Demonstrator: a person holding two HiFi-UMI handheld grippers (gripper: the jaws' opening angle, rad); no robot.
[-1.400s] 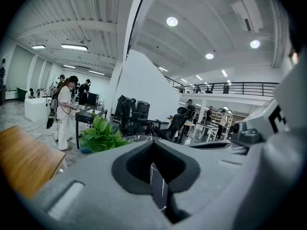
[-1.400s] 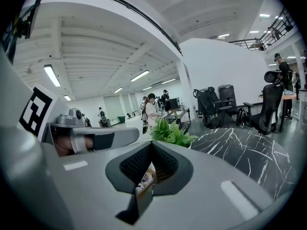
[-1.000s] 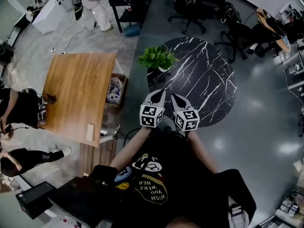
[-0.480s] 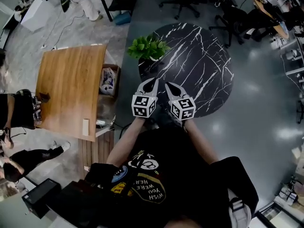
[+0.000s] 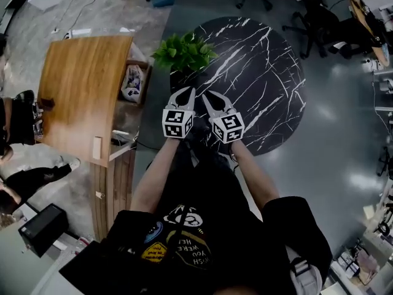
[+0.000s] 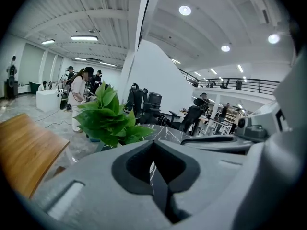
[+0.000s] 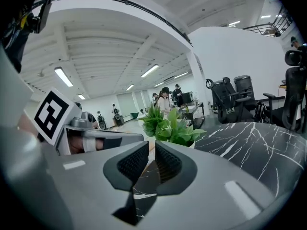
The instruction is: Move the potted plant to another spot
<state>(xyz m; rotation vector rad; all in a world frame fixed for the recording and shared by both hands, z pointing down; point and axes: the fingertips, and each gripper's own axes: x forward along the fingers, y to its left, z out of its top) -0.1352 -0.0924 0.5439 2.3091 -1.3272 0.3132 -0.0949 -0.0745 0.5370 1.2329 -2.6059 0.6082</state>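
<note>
- Both forearms reach forward side by side in the head view. The left hand-held gripper (image 5: 188,93) and the right hand-held gripper (image 5: 206,95) point at the near left edge of the round black marbled desk (image 5: 264,72), tilted a little downward.
- Left hand-held gripper (image 6: 154,147): jaws together, nothing between them.
- Right hand-held gripper (image 7: 149,151): jaws opening, with only a narrow slit so far and nothing in it.
- The potted plant (image 5: 183,51) stands on the marbled desk's left rim, ahead of both sets of tips and apart from them.
- Only the head view shows the wooden desk (image 5: 80,97) to the left.
- The left gripper view shows the plant (image 6: 108,119) with people standing behind it.
- The right gripper view shows the plant (image 7: 168,126) and the other gripper's marker cube (image 7: 50,113).
- Count: two hand-held grippers, one potted plant, two desks.
</note>
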